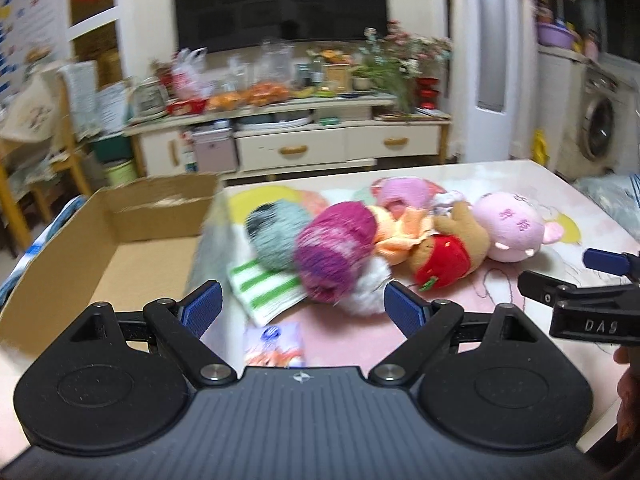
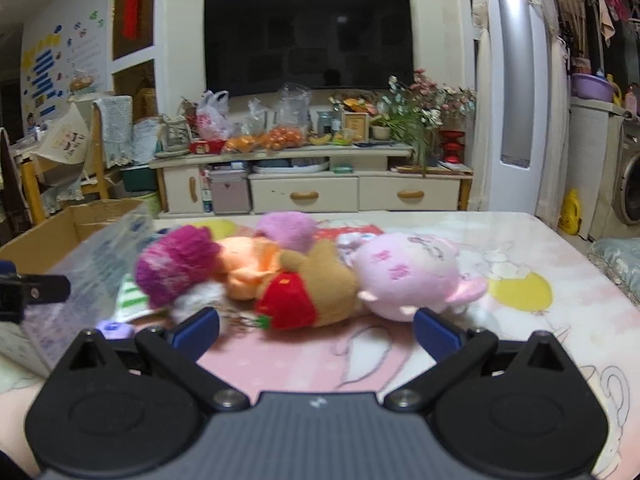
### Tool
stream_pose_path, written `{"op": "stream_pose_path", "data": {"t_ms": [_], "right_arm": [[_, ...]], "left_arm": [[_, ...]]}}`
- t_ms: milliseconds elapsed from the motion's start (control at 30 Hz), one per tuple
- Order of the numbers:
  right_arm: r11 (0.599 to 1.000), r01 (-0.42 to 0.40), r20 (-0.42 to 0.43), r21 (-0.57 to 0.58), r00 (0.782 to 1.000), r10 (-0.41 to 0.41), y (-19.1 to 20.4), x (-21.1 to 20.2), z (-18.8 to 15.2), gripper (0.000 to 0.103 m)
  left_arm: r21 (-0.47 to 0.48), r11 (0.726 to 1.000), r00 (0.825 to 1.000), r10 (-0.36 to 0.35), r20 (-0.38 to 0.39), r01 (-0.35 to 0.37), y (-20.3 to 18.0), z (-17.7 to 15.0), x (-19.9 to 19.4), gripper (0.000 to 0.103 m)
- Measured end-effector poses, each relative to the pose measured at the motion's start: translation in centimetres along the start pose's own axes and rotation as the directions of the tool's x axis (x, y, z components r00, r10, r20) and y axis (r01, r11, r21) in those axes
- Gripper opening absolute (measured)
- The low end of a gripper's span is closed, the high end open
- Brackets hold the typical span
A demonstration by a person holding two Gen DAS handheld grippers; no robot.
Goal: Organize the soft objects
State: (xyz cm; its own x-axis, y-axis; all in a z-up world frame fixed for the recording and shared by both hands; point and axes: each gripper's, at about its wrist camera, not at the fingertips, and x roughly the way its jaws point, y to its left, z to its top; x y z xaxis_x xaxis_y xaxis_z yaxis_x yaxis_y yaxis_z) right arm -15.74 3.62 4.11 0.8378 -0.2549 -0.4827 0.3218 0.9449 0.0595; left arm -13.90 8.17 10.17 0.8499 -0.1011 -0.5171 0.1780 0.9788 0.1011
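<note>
Ahead of both tongs, soft objects huddle on the glossy printed tabletop point(image 2: 520, 248): fuzzy magenta yarn ball point(image 1: 334, 250), brown plush bear point(image 2: 316, 292), round pink plush point(image 2: 404, 276). Left tongs point(image 1: 302, 306) and right tongs point(image 2: 316, 330) spread wide, empty. Corrugated cardboard box point(image 1: 100, 248) left.

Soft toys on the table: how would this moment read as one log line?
left gripper: open, empty | right gripper: open, empty | soft toys: piled on table | cardboard box: left, no toys seen inside
</note>
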Motion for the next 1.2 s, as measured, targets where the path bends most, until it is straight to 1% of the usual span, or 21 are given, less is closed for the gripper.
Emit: {"op": "stream_pose_path", "data": {"t_ms": [67,133,200,300,367,467,533,600,667,733,800,900,933,967,1033,1100,1200], "right_arm": [[0.999,-0.021,-0.015,0.044,1.000,0.022,-1.2,0.9,0.2,0.103],[0.996,-0.013,-0.028,0.083,0.999,0.015,-2.6,1.9,0.5,0.103],[0.994,-0.001,-0.030,0.107,1.000,0.004,-3.8,2.7,0.8,0.103],[0.989,0.025,-0.034,0.148,0.999,-0.020,-5.4,4.1,1.5,0.103],[0.983,0.022,-0.038,0.185,0.999,-0.015,-6.4,5.0,1.9,0.103],[0.967,0.013,-0.047,0.256,0.999,-0.001,-8.2,6.5,2.6,0.103],[0.943,-0.016,-0.050,0.334,0.998,0.034,-9.6,7.4,2.9,0.103],[0.908,-0.047,-0.038,0.417,0.997,0.070,-11.1,8.3,3.2,0.103],[0.877,-0.056,-0.027,0.476,0.997,0.079,-12.5,9.0,3.5,0.103],[0.839,-0.063,-0.029,0.541,0.995,0.093,-13.9,10.1,3.8,0.103],[0.802,-0.079,-0.041,0.592,0.991,0.128,-14.9,11.2,3.7,0.103],[0.757,-0.087,-0.071,0.648,0.982,0.174,-15.6,13.0,3.4,0.103],[0.748,-0.093,-0.076,0.658,0.979,0.189,-15.6,13.4,3.3,0.103],[0.744,-0.093,-0.082,0.662,0.977,0.195,-15.4,13.7,3.4,0.103],[0.756,-0.101,-0.088,0.646,0.975,0.206,-15.0,14.1,3.7,0.103],[0.781,-0.109,-0.100,0.615,0.971,0.215,-14.1,14.4,4.0,0.103],[0.828,-0.133,-0.109,0.545,0.968,0.227,-12.6,14.6,4.3,0.103]], "left_arm": [[0.044,0.999,1.000,-0.010,-0.002,0.011,-0.6,0.4,1.0,0.103],[0.089,0.996,1.000,-0.018,-0.013,0.019,-0.9,0.6,2.1,0.103],[0.113,0.994,1.000,-0.013,-0.016,0.015,-1.0,0.8,3.0,0.103],[0.121,0.992,1.000,-0.019,-0.021,0.021,-0.8,1.1,4.3,0.103],[0.123,0.992,0.999,-0.028,-0.026,0.031,-0.7,1.2,4.9,0.103],[0.117,0.993,0.999,-0.019,-0.051,0.025,-0.7,1.4,5.9,0.103],[0.121,0.992,0.998,-0.023,-0.066,0.030,-1.0,1.9,6.6,0.103],[0.131,0.991,0.997,-0.020,-0.072,0.029,-1.2,2.0,7.0,0.103],[0.134,0.990,0.996,-0.017,-0.091,0.029,-1.3,2.2,7.6,0.103],[0.133,0.991,0.993,-0.013,-0.113,0.028,-1.1,2.4,8.1,0.103],[0.131,0.991,0.991,-0.008,-0.132,0.026,-0.9,2.4,8.4,0.098],[0.104,0.994,0.989,-0.015,-0.147,0.030,-0.6,2.7,8.8,0.097],[0.101,0.994,0.989,-0.017,-0.149,0.032,-0.5,2.9,9.0,0.097],[0.103,0.994,0.989,-0.018,-0.148,0.033,-0.6,3.0,9.1,0.096],[0.113,0.993,0.990,-0.015,-0.143,0.032,-0.9,3.1,9.4,0.094],[0.110,0.993,0.990,-0.014,-0.140,0.030,-0.9,3.1,9.7,0.092],[0.104,0.994,0.990,-0.016,-0.139,0.030,-0.8,3.1,9.7,0.089]]}}
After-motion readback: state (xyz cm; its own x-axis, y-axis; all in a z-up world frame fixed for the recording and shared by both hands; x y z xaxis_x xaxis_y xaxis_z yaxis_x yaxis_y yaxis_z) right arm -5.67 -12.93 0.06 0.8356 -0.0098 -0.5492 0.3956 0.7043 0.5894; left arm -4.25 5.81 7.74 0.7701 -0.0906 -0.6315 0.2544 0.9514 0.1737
